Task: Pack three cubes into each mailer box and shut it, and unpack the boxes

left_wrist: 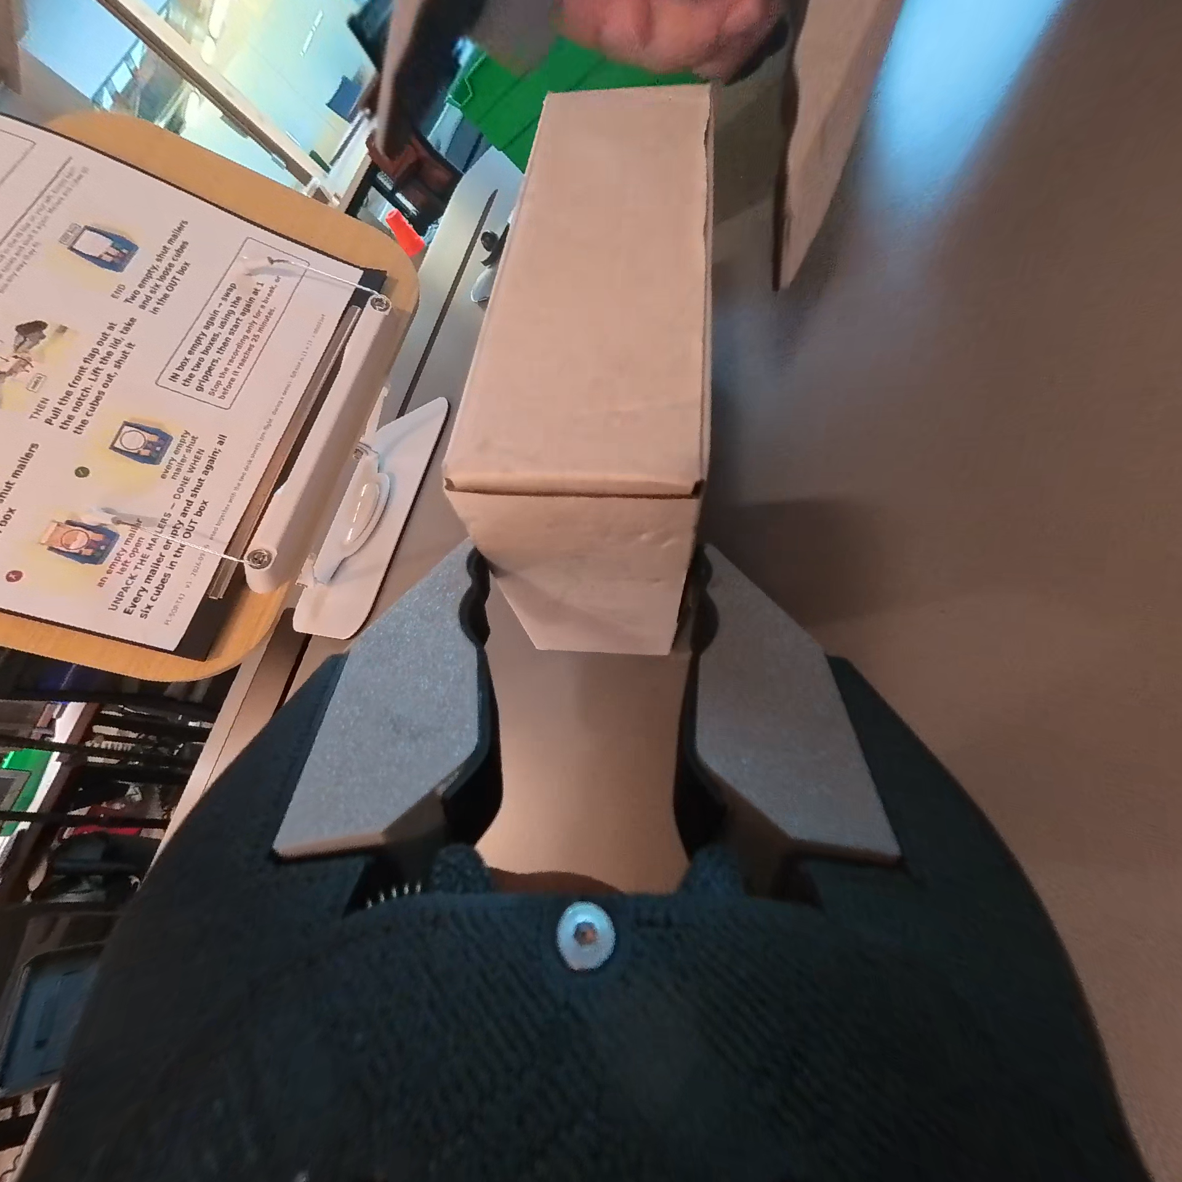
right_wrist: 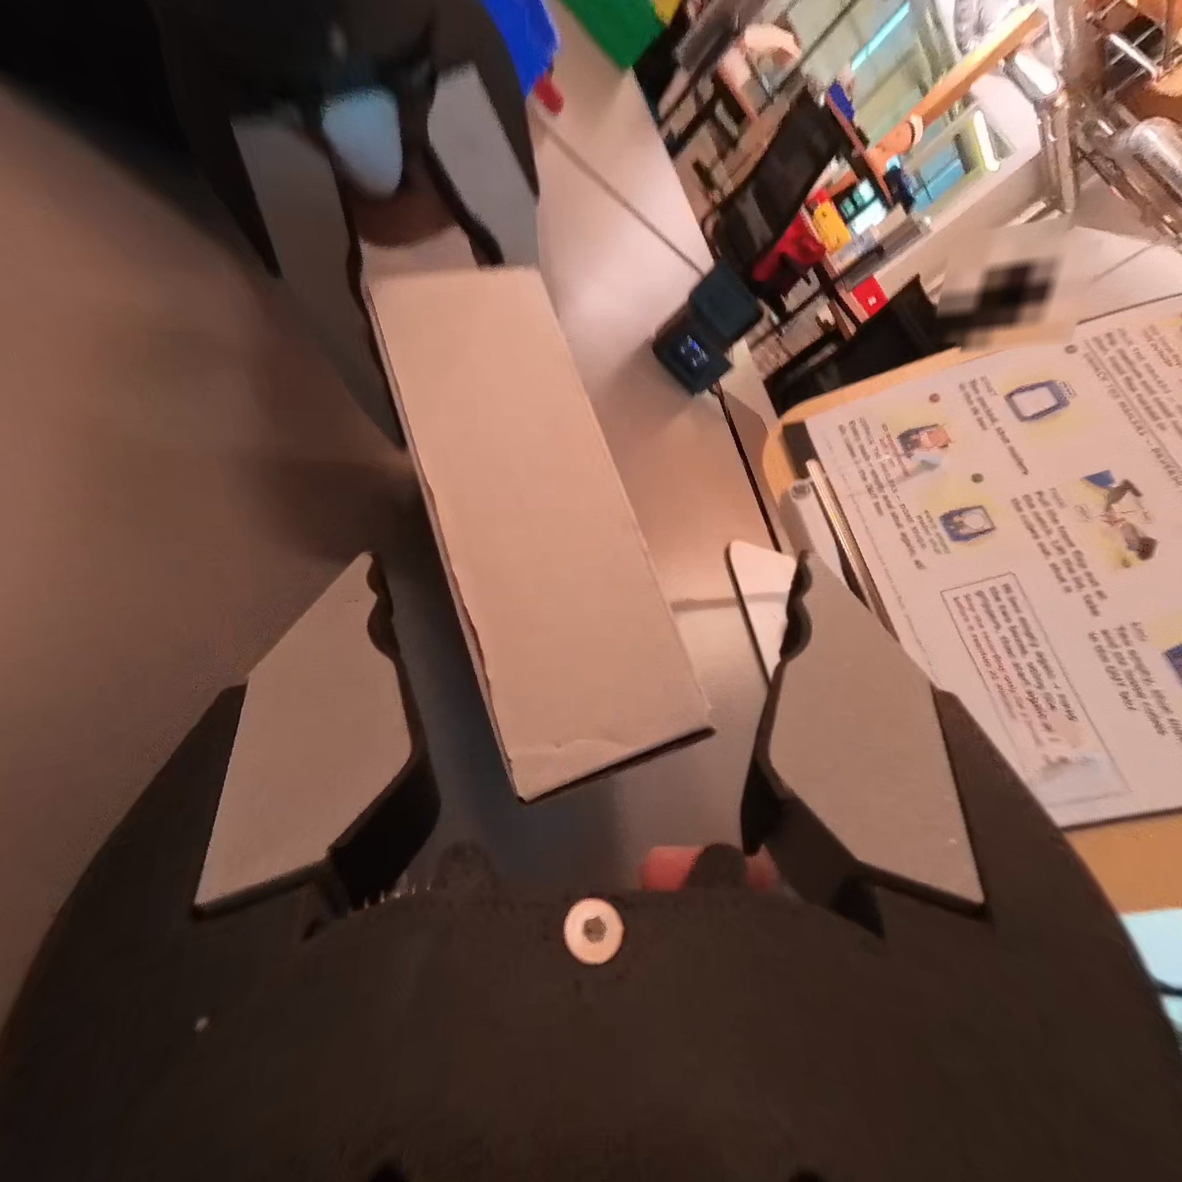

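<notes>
A shut brown cardboard mailer box (left_wrist: 595,320) stands out lengthwise from my left gripper (left_wrist: 585,575), which is shut on the box's near end. In the right wrist view the same box (right_wrist: 531,512) runs away from me. Its near end lies between the wide-open fingers of my right gripper (right_wrist: 585,575), touching neither. The left gripper (right_wrist: 409,249) holds the box's far end there. A hand (left_wrist: 665,32) on the right gripper shows past the box's far end. No cubes are clearly in view; a small pink blur (right_wrist: 665,863) sits low between the right fingers.
A tall brown cardboard wall (left_wrist: 959,448) rises close beside the box, also in the right wrist view (right_wrist: 160,384). On the other side a wooden board holds a printed instruction sheet (left_wrist: 128,384) (right_wrist: 1023,543) with a white clip (left_wrist: 377,512). A green bin (left_wrist: 543,83) stands beyond.
</notes>
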The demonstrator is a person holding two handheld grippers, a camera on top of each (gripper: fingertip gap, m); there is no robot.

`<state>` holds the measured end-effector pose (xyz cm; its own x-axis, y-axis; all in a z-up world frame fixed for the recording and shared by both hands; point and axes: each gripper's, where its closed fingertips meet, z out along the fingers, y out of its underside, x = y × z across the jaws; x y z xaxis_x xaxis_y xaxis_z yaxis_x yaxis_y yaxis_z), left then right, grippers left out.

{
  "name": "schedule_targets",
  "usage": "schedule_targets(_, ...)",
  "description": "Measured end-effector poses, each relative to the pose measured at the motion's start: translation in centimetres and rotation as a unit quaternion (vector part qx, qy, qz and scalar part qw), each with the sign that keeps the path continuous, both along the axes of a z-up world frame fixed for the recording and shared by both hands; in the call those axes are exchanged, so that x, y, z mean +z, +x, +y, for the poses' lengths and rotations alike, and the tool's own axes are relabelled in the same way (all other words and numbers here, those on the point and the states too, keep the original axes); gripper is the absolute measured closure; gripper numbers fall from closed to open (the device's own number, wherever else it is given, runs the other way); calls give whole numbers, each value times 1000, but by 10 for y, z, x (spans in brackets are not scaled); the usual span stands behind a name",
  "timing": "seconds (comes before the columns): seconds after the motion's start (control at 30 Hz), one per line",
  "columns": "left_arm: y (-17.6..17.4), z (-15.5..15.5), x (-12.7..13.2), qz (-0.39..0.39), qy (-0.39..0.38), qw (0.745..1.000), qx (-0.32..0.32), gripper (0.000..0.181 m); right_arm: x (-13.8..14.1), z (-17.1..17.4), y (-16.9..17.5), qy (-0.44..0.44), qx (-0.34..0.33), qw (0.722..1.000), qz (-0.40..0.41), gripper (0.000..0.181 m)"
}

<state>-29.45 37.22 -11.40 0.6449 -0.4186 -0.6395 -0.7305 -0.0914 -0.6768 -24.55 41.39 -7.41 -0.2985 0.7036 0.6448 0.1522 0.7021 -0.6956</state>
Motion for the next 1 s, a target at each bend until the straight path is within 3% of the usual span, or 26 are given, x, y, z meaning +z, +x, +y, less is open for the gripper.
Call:
schedule_targets(0.1, 1, -1, 0, 11, 5, 1000, -7, 118, -18, 19, -6, 85, -47, 995, -19, 64)
schedule_targets(0.2, 2, -2, -1, 26, 12, 1000, -11, 118, -28, 17, -4, 129, -29, 991, -30, 98)
schedule_targets(1.0, 4, 2, -2, 63, 20, 998, 4, 118, -30, -9, -23, 228, -44, 972, -19, 98)
